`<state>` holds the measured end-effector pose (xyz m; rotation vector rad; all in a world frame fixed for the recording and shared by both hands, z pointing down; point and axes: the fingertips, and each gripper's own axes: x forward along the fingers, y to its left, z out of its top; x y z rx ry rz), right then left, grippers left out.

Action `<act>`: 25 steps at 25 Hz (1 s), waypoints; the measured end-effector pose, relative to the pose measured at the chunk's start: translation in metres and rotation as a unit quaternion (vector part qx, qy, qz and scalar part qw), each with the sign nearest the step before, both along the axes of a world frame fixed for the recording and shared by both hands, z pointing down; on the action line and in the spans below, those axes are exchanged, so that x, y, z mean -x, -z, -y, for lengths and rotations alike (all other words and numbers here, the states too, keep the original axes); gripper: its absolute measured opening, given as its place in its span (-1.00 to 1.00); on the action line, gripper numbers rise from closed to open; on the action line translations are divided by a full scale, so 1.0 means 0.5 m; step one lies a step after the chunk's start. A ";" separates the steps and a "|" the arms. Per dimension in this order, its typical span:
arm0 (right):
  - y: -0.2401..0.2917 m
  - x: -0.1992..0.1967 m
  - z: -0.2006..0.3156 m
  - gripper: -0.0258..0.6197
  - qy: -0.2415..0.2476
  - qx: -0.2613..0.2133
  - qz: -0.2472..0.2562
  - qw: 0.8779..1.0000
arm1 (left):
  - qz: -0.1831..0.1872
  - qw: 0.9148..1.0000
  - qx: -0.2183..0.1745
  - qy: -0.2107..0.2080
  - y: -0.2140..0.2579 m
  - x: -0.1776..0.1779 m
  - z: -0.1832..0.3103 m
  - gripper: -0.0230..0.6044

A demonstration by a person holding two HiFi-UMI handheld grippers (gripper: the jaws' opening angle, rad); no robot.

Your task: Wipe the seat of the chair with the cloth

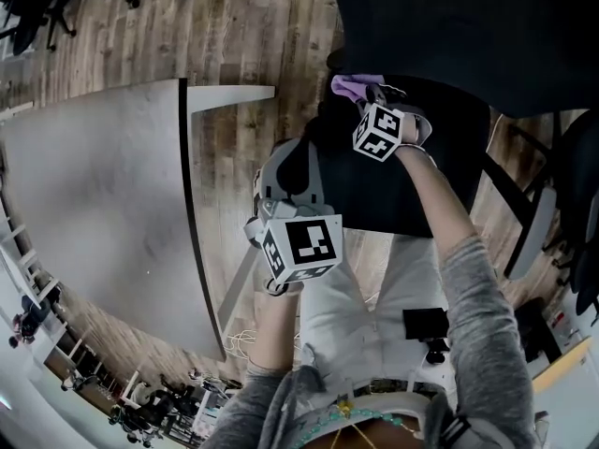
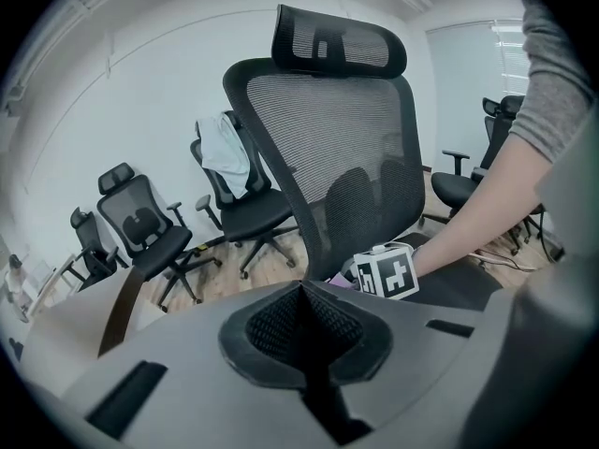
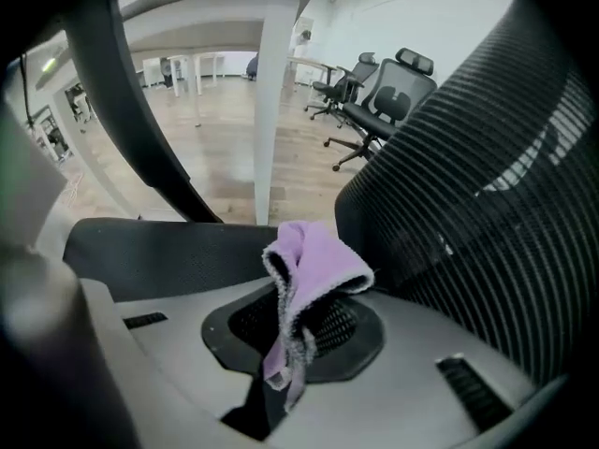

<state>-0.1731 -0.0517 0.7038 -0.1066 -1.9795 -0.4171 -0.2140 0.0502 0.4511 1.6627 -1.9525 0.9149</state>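
Observation:
The black office chair's seat [image 1: 426, 171] lies below me, right of centre. My right gripper [image 1: 363, 96] is shut on a purple cloth [image 1: 348, 88] at the seat's far left corner, near the mesh backrest [image 3: 487, 185]. In the right gripper view the cloth [image 3: 314, 255] bunches up out of the shut jaws and hangs over the seat [image 3: 159, 251]. My left gripper [image 1: 285, 157] is shut on nothing and hovers beside the seat's left edge. The left gripper view looks at the backrest [image 2: 337, 148] and the right gripper's marker cube [image 2: 386, 271], with a sliver of cloth [image 2: 337, 277] beside it.
A grey table [image 1: 103, 204] with a dark edge stands on the left over wooden floor [image 1: 234, 36]. Another dark chair [image 1: 571, 185] is at the right. Several more office chairs [image 2: 140, 223] stand along the far wall, one [image 2: 245, 199] with a pale cloth draped on it.

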 end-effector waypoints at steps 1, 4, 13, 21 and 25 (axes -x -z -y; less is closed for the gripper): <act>-0.011 0.000 -0.004 -0.77 0.000 -0.002 -0.008 1.000 | 0.000 1.000 0.000 0.000 -0.001 -0.001 -0.002 -0.92; -0.033 0.007 -0.009 -0.77 0.001 -0.018 -0.028 0.999 | -0.001 1.000 0.000 0.000 0.002 0.004 -0.007 -0.92; -0.049 0.010 0.006 -0.77 -0.022 -0.002 -0.035 0.999 | 0.003 1.000 0.001 0.000 0.005 0.002 0.003 -0.92; -0.048 0.006 0.008 -0.77 -0.012 -0.003 -0.031 0.999 | 0.008 1.000 0.002 0.002 0.006 0.002 0.005 -0.92; -0.051 0.000 0.017 -0.77 -0.016 -0.006 -0.034 0.999 | 0.007 1.000 0.003 0.001 0.005 0.001 0.010 -0.92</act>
